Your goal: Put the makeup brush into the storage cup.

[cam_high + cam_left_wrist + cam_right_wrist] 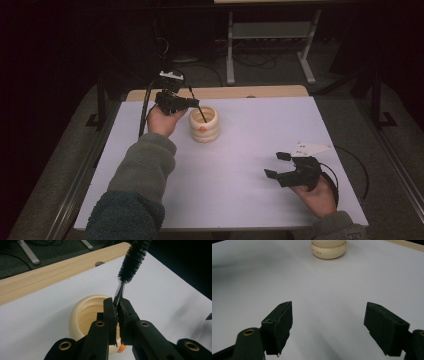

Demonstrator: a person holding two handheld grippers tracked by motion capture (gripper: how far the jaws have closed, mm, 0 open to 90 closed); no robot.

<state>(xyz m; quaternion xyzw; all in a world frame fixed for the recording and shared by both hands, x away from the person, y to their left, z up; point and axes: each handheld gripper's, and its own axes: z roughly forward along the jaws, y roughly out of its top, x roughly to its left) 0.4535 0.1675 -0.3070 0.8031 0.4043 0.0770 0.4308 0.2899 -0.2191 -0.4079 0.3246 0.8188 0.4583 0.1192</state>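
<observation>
The left gripper (117, 308) clenched a bottle brush (132, 261) by its wire above the cream cup (204, 124), upper centre, ready for scrubbing; the right gripper (278, 164) waited released, lower right.

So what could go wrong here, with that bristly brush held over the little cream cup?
1. The left gripper pinches only the thin wire stem of the brush, so the brush could twist or slip.
2. The cup stands free on the white table; a sideways push from the brush might tip or slide it.
3. The right gripper rests open, well away from the cup, and cannot steady it.
</observation>
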